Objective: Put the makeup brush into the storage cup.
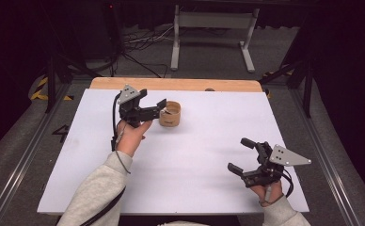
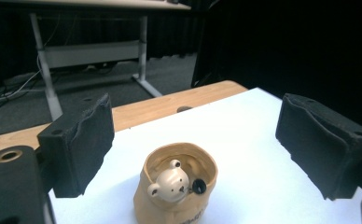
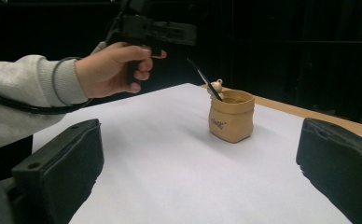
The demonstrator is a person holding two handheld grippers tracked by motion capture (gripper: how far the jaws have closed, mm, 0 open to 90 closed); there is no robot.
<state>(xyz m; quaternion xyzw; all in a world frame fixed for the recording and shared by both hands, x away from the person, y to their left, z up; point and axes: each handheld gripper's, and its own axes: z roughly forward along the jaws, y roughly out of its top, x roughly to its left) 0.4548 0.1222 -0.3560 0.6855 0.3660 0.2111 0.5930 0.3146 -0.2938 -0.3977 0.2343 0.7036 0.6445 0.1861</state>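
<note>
Wide white sheet (image 1: 185, 155) spread over a pale wooden table (image 1: 176, 84), wood edge bare along the far side. Grey-sleeved left arm (image 1: 93, 195) reaching in from the near edge. Left gripper (image 1: 153, 104) held above the sheet just left of the pouch, jaws spread wide, nothing between the pads. Right gripper (image 1: 241, 154) low over the near right part of the sheet, well apart from the pouch, jaws likewise spread and empty. Small tan soft-sided pouch (image 1: 170, 114) standing upright on the far left-centre of the sheet, mouth open. Inside the pouch, a slim black pen (image 3: 205, 80) leaning against the rim, topped by a cream bear-head charm (image 2: 169, 183).
</note>
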